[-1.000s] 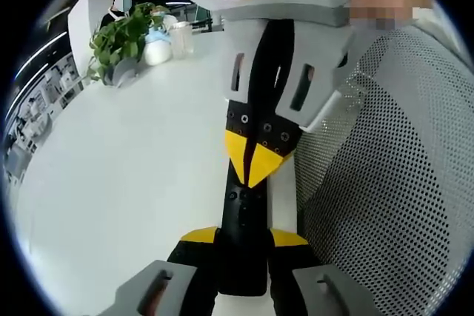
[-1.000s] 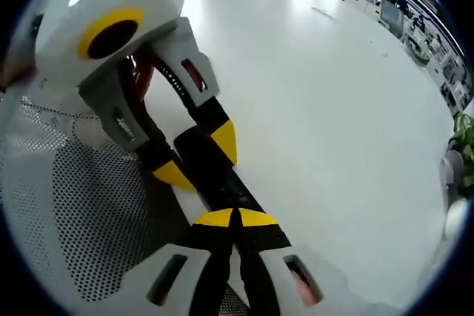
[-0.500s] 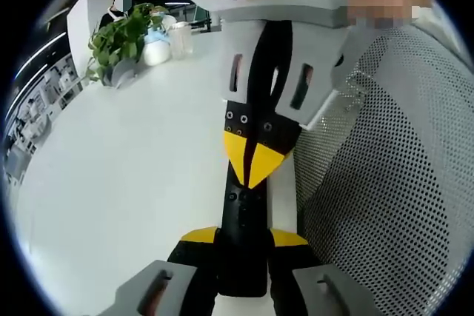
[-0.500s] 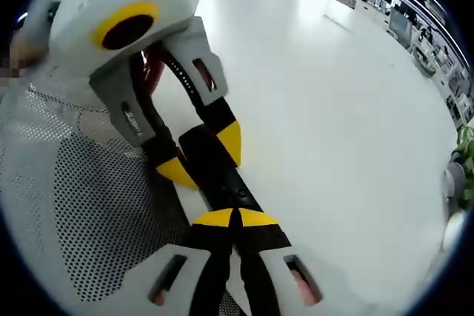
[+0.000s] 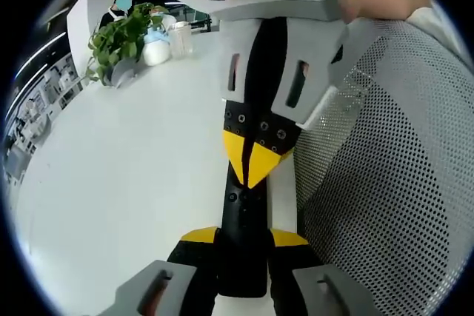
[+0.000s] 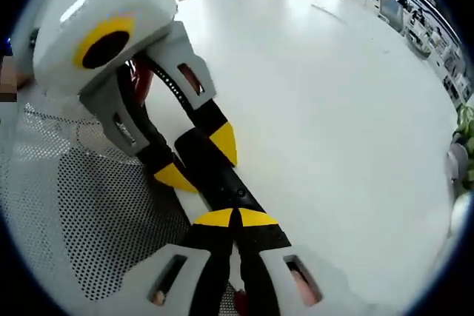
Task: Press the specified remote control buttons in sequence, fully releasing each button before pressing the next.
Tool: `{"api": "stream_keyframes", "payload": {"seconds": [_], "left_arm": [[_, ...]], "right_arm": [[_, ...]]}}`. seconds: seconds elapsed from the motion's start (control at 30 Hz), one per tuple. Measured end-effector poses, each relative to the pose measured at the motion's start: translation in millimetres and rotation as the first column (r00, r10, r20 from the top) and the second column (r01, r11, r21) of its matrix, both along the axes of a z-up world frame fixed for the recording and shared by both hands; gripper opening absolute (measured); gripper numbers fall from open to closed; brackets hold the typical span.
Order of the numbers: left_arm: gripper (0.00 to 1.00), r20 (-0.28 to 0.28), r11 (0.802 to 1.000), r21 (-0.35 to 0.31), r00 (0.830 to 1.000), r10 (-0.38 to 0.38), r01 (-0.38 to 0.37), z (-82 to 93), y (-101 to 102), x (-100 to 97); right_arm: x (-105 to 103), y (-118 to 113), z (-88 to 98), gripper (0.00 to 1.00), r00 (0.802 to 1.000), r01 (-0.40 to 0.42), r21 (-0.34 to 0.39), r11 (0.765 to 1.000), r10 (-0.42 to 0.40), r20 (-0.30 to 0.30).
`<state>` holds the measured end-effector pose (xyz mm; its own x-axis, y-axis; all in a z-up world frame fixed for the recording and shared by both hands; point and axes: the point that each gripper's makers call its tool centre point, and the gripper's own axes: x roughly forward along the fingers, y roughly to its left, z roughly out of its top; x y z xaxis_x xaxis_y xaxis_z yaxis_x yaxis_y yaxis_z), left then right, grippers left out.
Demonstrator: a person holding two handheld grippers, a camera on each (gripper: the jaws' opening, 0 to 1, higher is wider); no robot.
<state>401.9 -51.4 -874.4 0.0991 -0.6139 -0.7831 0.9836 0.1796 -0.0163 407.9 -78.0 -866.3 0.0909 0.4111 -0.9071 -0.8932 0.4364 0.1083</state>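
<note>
The black remote control [image 5: 243,238] is held between the two claws above the white desk [image 5: 118,183], beside a white perforated mesh surface [image 5: 392,212] that looks like a chair back. In the left gripper view the left claw [image 5: 244,236] stands narrow, its yellow-tipped jaws gripping the near end of the remote on both sides. The remote's long axis runs straight away from this claw, toward the right claw [image 5: 253,164], which enters from the far side with its two yellow tips pressed together into a point resting on the remote's face.

In the right gripper view the same layout reads in reverse: the right claw [image 6: 235,217] has its jaws fully together, tips on the remote control [image 6: 215,172], and the left claw [image 6: 196,160] clasps the far end, one tip on each long edge. A potted plant [image 5: 122,38] and a few containers stand well beyond the remote at the far edge of the desk.

The right claw appears to be the pressing tool, the left the holder. Whether the button beneath the closed tips is depressed or released at this moment cannot be told. Any next button lies along the remote's long axis from the right claw's tips, so that claw is the nearer one to move
</note>
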Motion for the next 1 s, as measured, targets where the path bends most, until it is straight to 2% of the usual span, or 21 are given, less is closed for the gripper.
{"api": "stream_keyframes", "payload": {"seconds": [0.17, 0.27, 0.7, 1.0], "left_arm": [[0.25, 0.000, 1.000, 0.001, 1.000, 0.000, 0.000, 0.3, -0.2, -0.3], [0.25, 0.000, 1.000, 0.003, 1.000, -0.002, 0.002, 0.1, -0.1, -0.3], [0.25, 0.000, 1.000, 0.011, 1.000, -0.008, 0.008, -0.1, -0.2, -0.3], [0.25, 0.000, 1.000, 0.005, 1.000, -0.006, 0.006, 0.0, 0.1, -0.1]], "right_arm": [[-1.5, 0.9, -0.3, 0.00, 0.998, -0.056, -0.019, 0.998, 0.056, 0.042], [-0.6, 0.7, -0.4, 0.00, 0.997, -0.055, -0.023, 0.998, 0.056, 0.047], [-0.1, 0.4, -0.3, 0.00, 1.000, -0.013, 0.004, 1.000, 0.013, 0.028], [0.4, 0.4, 0.0, 0.00, 1.000, -0.014, 0.002, 1.000, 0.014, 0.025]]}}
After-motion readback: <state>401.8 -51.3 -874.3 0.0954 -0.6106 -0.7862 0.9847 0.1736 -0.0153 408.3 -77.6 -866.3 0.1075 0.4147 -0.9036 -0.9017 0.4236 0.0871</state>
